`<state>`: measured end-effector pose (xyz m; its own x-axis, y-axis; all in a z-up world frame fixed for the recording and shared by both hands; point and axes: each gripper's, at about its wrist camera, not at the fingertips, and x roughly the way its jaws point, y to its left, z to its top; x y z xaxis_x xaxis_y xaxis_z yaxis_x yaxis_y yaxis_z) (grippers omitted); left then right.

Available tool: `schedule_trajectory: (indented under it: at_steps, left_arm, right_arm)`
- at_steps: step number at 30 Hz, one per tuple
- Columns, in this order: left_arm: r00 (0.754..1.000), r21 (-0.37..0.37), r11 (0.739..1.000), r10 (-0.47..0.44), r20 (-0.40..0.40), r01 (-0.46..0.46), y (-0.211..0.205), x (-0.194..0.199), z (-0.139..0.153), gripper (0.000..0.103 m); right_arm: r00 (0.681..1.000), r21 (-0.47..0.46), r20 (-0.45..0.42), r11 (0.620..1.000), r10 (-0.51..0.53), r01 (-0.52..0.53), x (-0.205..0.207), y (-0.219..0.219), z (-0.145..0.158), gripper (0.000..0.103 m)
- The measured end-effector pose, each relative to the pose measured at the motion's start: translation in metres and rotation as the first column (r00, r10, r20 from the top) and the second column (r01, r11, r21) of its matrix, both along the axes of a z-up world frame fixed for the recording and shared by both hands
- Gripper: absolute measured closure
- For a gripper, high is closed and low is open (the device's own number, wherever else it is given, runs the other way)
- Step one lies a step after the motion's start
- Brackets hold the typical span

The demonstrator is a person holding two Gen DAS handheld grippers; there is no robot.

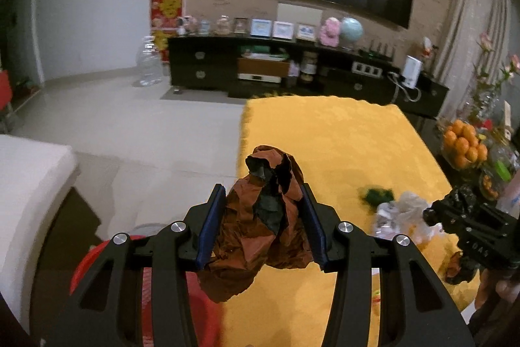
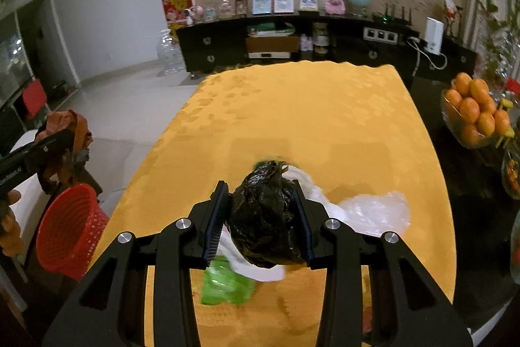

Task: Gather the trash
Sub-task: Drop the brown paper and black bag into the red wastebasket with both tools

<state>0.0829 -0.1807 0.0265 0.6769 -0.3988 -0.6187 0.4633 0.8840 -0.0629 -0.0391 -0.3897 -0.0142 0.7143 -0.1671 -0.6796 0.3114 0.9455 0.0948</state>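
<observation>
My left gripper (image 1: 265,225) hides the lower back of the brown crumpled paper (image 1: 260,226) it clamps, and most of the red basket (image 1: 97,265) sits behind my fingers, cut by the frame's bottom. In the right wrist view the black bag (image 2: 265,217) covers part of the white wrapper (image 2: 325,200) and green packet (image 2: 227,282) (both smeared by blur). The small dark green scrap (image 1: 377,195) is too blurred to identify.
</observation>
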Motion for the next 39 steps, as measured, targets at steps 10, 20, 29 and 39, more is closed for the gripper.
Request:
schedule_trajectory:
  at_steps: [10,20,29,39]
  left_arm:
    - [0.989,0.055,0.988,0.144,0.02,-0.145,0.076,-0.006,-0.005,0.058]
    - [0.965,0.059,0.963,0.262,0.013,-0.262,0.138,-0.01,-0.013,0.058]
    - [0.948,0.067,0.946,0.319,-0.018,-0.317,0.164,-0.002,-0.023,0.058]
    - [0.934,0.126,0.931,0.352,-0.059,-0.343,0.177,0.009,-0.047,0.058]
  right_arm:
    - [0.995,0.018,0.03,0.995,0.098,-0.099,0.02,0.041,0.009,0.065]
    - [0.968,-0.013,0.022,0.968,0.25,-0.249,0.049,0.108,0.012,0.065]
    - [0.919,0.002,0.02,0.919,0.393,-0.393,0.081,0.162,0.018,0.065]
    - [0.855,0.041,-0.004,0.854,0.519,-0.518,0.109,0.205,-0.001,0.065]
